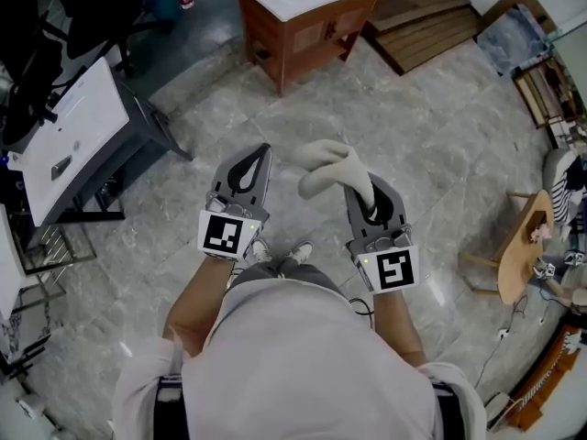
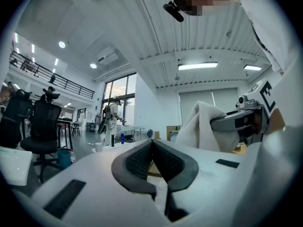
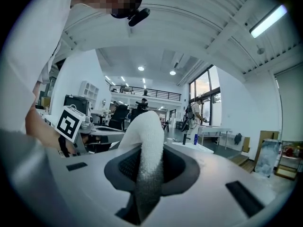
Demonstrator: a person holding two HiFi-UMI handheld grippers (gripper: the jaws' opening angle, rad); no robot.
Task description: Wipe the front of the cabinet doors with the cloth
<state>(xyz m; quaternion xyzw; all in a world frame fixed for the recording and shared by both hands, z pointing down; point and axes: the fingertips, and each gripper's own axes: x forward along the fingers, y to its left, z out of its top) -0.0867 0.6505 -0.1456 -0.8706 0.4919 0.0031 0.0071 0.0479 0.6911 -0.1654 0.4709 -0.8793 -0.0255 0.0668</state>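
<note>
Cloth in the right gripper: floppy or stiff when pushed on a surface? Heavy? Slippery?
Likely floppy: the cloth folds over itself beyond the right gripper. Probably light: one pinch holds it aloft. Its nubby surface suggests decent grip, little slipping.

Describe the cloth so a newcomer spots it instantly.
In the head view, look below the wooden sink cabinet to the two grippers held over the grey tile floor. The cloth is the bunched white fabric sticking out of the right gripper. The left gripper beside it is shut on nothing.
</note>
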